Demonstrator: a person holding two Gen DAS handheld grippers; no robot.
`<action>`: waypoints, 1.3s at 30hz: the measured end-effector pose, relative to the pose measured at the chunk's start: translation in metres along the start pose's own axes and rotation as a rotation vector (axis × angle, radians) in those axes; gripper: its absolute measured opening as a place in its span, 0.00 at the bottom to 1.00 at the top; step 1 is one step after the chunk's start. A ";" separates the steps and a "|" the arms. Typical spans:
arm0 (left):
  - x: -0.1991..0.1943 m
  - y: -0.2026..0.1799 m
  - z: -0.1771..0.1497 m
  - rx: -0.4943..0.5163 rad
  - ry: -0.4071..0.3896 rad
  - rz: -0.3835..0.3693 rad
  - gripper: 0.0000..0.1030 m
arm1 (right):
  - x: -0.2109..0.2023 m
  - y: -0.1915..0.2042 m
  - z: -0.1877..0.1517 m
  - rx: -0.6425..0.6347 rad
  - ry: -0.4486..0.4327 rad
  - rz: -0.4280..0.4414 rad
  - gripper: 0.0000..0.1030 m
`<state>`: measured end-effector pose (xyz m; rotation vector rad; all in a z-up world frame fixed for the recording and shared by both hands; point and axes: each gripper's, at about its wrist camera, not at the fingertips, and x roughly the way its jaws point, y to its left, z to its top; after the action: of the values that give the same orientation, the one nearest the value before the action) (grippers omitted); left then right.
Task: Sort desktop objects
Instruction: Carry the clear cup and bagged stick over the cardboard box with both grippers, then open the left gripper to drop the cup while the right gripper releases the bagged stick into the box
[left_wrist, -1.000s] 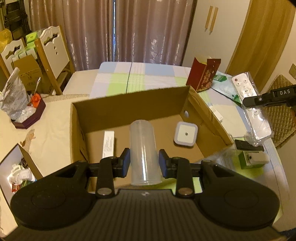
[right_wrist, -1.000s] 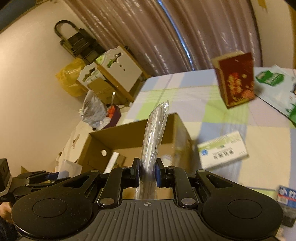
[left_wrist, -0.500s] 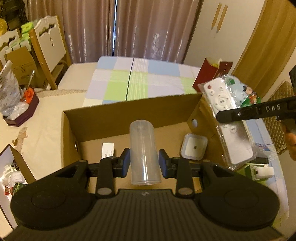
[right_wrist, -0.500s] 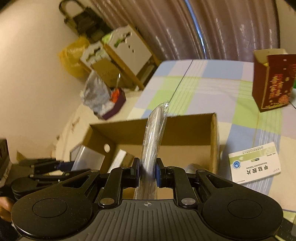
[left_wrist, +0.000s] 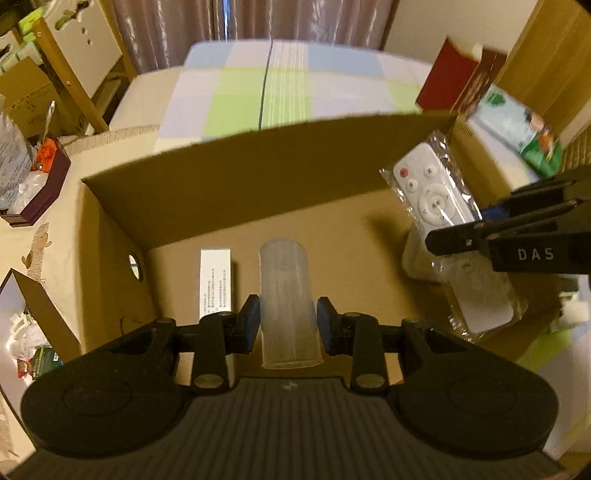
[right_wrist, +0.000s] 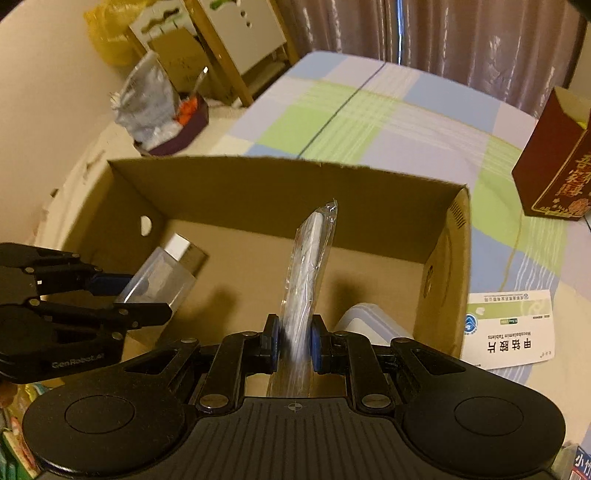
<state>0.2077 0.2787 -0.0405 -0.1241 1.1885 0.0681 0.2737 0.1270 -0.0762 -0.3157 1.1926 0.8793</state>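
Note:
My left gripper (left_wrist: 288, 325) is shut on a clear plastic cup (left_wrist: 286, 295) and holds it over the open cardboard box (left_wrist: 258, 173). The cup also shows in the right wrist view (right_wrist: 159, 280), held by the left gripper (right_wrist: 129, 295). My right gripper (right_wrist: 293, 345) is shut on a white remote in a clear plastic bag (right_wrist: 308, 266), held edge-on over the box (right_wrist: 280, 192). The bagged remote (left_wrist: 432, 195) and the right gripper (left_wrist: 454, 229) show at the right of the left wrist view.
In the box lie a long white carton (left_wrist: 215, 280) and a square white container (right_wrist: 369, 325). A red paper bag (right_wrist: 554, 173) and a white-green medicine box (right_wrist: 509, 328) sit on the checked tablecloth (right_wrist: 369, 118). A dark tray of clutter (left_wrist: 37, 184) sits left.
Both grippers have moved in and down over the box. The bagged remote has come from outside the right wall to above the box's right side.

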 end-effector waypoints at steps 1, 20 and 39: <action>0.006 0.000 0.001 0.002 0.019 0.002 0.27 | 0.005 0.001 0.000 -0.002 0.008 -0.006 0.15; 0.029 0.012 0.004 -0.054 0.099 0.011 0.53 | 0.024 0.000 -0.001 0.013 0.073 -0.010 0.15; 0.002 0.017 -0.004 -0.078 0.038 -0.003 0.57 | 0.016 -0.006 -0.007 0.031 0.103 -0.015 0.16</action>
<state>0.2029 0.2949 -0.0449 -0.1971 1.2243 0.1099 0.2745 0.1255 -0.0949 -0.3480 1.2964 0.8395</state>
